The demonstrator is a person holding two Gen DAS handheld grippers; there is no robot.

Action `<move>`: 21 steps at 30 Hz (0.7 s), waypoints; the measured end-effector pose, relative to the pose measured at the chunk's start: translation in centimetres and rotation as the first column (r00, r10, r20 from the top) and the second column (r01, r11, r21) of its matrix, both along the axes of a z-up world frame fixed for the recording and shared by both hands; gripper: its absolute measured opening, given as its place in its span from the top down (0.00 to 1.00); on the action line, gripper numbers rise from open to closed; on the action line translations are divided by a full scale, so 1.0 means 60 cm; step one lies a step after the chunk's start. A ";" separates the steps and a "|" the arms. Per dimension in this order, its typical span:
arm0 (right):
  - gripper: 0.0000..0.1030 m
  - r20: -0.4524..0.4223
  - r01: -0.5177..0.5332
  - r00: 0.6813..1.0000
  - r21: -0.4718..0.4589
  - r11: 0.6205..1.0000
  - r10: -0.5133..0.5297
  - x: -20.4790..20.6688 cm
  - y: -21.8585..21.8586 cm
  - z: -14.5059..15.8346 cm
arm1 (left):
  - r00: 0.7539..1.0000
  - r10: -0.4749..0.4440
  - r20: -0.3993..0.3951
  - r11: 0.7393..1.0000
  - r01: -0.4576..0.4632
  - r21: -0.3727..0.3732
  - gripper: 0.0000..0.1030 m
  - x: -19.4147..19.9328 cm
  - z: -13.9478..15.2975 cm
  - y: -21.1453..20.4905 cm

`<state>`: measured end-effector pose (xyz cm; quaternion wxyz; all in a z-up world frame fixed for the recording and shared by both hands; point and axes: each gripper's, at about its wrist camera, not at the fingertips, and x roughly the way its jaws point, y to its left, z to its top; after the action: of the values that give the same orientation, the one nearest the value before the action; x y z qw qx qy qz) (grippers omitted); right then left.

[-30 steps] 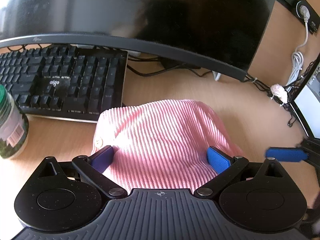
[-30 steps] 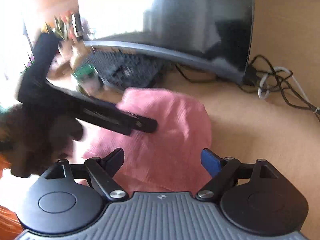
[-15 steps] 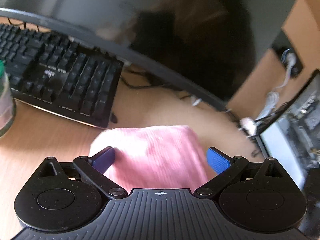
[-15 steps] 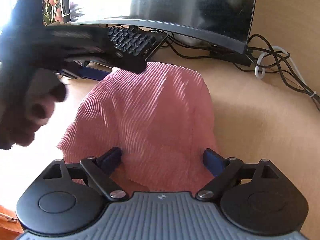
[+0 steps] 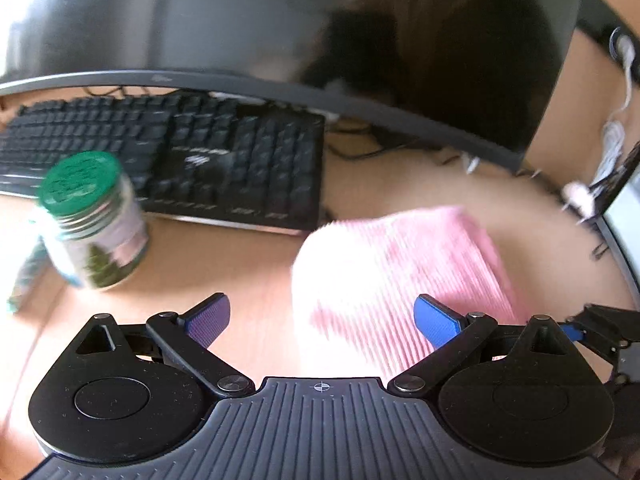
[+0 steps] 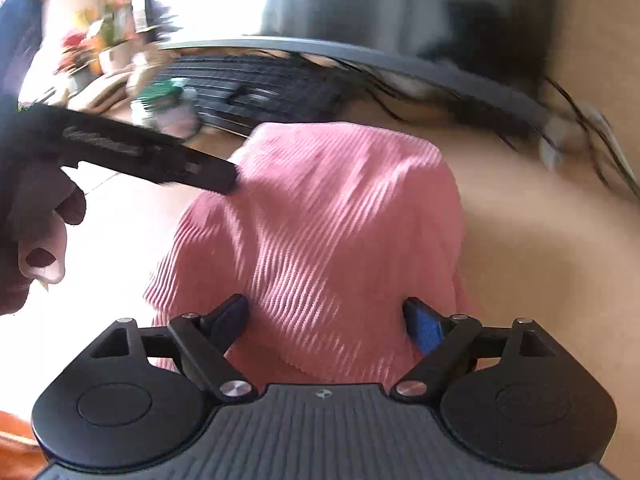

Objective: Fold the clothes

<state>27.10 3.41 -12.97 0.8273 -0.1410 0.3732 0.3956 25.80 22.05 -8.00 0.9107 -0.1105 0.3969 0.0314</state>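
A pink ribbed garment [image 5: 400, 264] lies folded in a compact bundle on the wooden desk [image 5: 248, 272], in front of the monitor. My left gripper [image 5: 322, 316] hovers open over the desk at the bundle's left edge, so the cloth lies toward its right finger. The right wrist view shows the left gripper [image 6: 160, 156] held by a hand [image 6: 40, 220], its tip at the bundle's far left edge. My right gripper [image 6: 328, 316] is open, with the near part of the garment [image 6: 332, 220] bulging between its fingers. The right gripper's tip [image 5: 592, 328] shows at the edge of the left wrist view.
A black keyboard [image 5: 180, 160] and a curved monitor [image 5: 280, 32] stand behind the garment. A jar with a green lid [image 5: 92, 220] stands left of it. Cables [image 6: 580, 136] and a second screen [image 5: 624, 208] are at the right.
My left gripper has swung left and back, so the jar comes into view and the garment sits off to its right. The right gripper stays over the garment's near part.
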 end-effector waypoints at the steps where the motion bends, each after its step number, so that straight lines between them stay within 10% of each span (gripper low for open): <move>1: 0.17 -0.002 -0.020 1.000 0.011 1.000 0.020 0.003 0.014 0.001 | 1.000 0.005 -0.008 1.000 -0.005 0.021 0.02 -0.007 0.002 0.000; 11: 0.06 0.043 0.005 0.999 0.099 0.995 -0.010 0.056 -0.052 0.061 | 0.997 0.071 -0.017 0.991 -0.069 0.112 0.02 -0.042 0.014 0.005; 21: 0.06 0.015 0.098 0.995 -0.005 0.995 -0.098 0.084 -0.051 0.016 | 0.999 0.046 -0.029 0.979 -0.039 0.202 0.00 -0.056 -0.016 -0.010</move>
<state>32.15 0.34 -11.98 0.8480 -0.1280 0.3745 0.3525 22.43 21.45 -8.98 0.9096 -0.0258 0.4042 0.0928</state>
